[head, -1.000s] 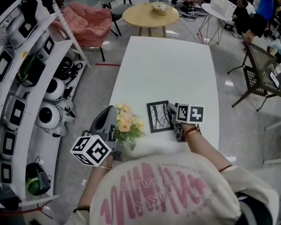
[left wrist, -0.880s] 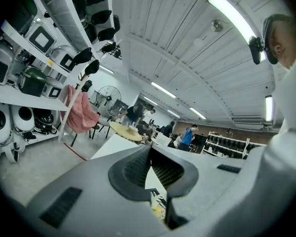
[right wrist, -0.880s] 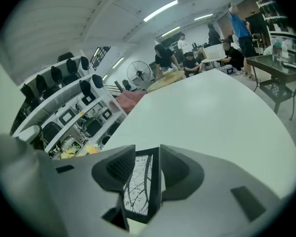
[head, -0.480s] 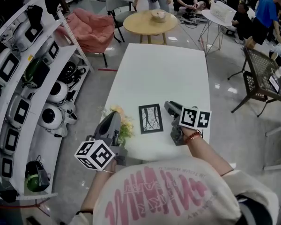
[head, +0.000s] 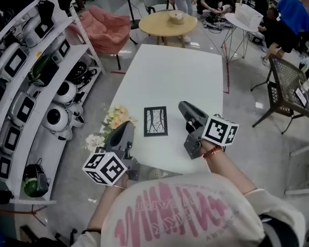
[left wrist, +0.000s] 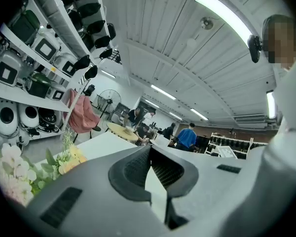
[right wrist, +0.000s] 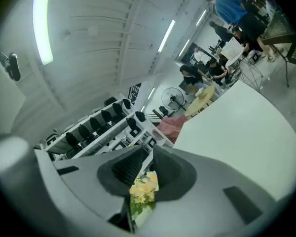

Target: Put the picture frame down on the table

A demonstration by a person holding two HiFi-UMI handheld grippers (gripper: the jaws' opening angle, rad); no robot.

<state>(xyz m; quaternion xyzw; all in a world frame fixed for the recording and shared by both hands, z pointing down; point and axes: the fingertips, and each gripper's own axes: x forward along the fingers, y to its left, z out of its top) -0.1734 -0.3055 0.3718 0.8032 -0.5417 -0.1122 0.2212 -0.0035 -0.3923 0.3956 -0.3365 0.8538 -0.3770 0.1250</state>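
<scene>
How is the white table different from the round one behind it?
The white table is long, the round table a circle. The white table is pale, the round table tan. The white table holds a frame, the round table a bowl. Both are tables.

In the head view the white table [head: 170, 76] is seen steeply from above its near end. The left gripper view is taken low, level, toward the far end; the right gripper view is turned left, toward the shelves [right wrist: 104, 123]. The flowers [head: 113, 118] [left wrist: 69, 158] [right wrist: 144, 184] are shared by all.
</scene>
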